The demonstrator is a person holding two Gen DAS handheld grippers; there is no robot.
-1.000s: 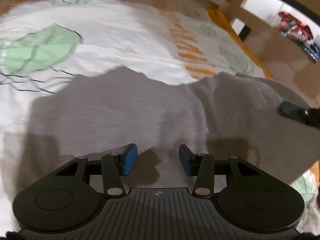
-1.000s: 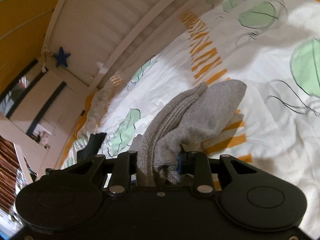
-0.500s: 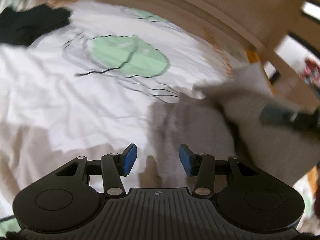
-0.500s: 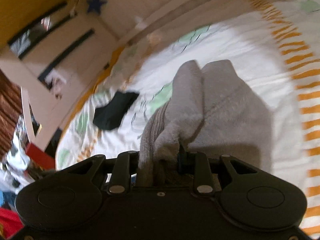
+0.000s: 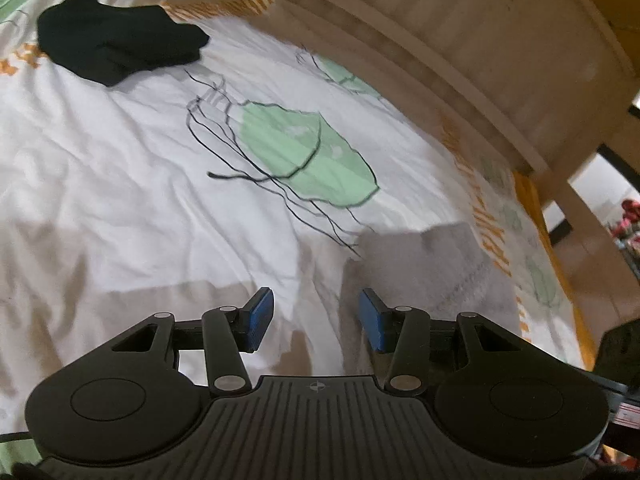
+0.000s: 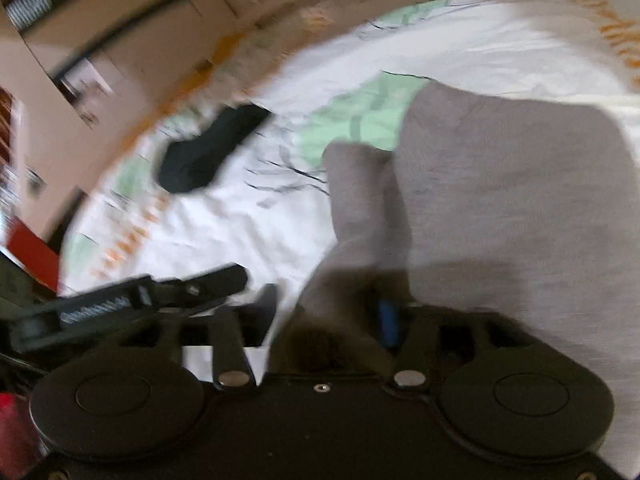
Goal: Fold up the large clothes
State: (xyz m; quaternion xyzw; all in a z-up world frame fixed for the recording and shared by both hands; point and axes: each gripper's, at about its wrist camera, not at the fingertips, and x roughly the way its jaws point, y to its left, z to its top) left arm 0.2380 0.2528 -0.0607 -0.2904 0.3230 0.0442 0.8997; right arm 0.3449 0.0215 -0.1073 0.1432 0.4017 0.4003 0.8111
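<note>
The left gripper [image 5: 316,318] hung wide open and empty over the bed [image 5: 120,184]. The right gripper [image 6: 326,316] was parted, a gray sweater [image 6: 512,184] fold loose between its fingers; a black garment [image 5: 116,46] lay far left

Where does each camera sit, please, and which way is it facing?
Left wrist: on the left gripper, facing across the bedsheet toward the wooden bed frame; its open fingers show.
Right wrist: on the right gripper, facing the grey garment, which lies between its parted fingers; blurred.
Shared: grey garment, black garment, bedsheet.
</note>
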